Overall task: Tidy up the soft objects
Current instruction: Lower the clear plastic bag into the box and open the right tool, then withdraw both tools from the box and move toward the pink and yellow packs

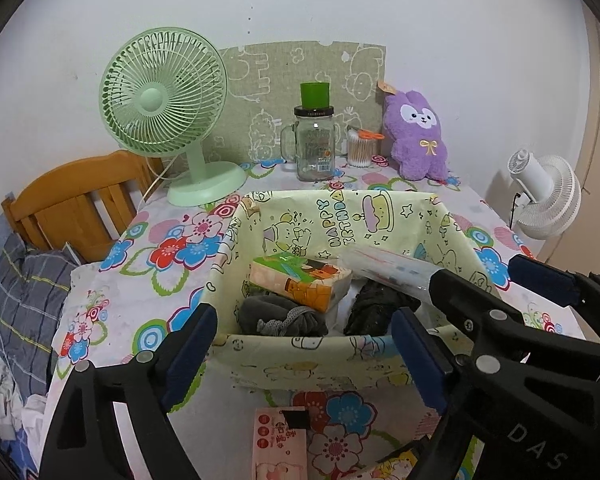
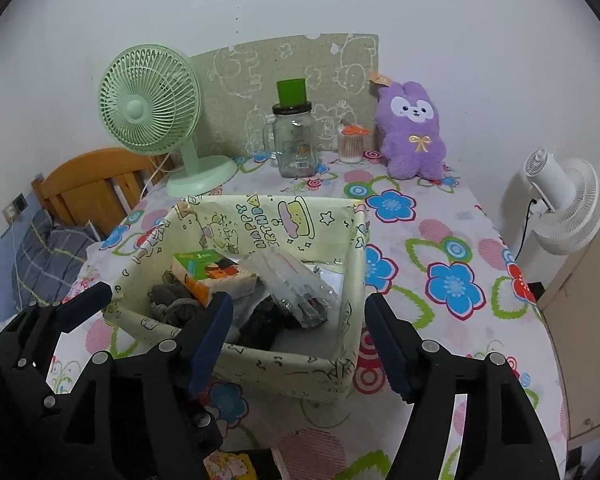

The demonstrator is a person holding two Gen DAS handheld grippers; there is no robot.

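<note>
Clear plastic bag (image 2: 296, 292) between parted fingers (image 2: 214, 330)

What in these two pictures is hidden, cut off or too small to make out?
- Left wrist view: the pink packet runs off the bottom edge; the left gripper hides part of it.
- Both views: the clear plastic bag is too glary to show its contents.
- Both views: the jar label is too small to read.
- Right wrist view: the basket floor is hidden under the dark cloths.

A box (image 2: 260, 372) sits near on the table (image 2: 440, 240), holding a tissue pack (image 2: 208, 270), socks (image 2: 172, 308) and a plastic bag (image 2: 296, 288). Far behind: fan (image 2: 148, 104) left, jar (image 2: 294, 144) middle, plush (image 2: 410, 132) right.
</note>
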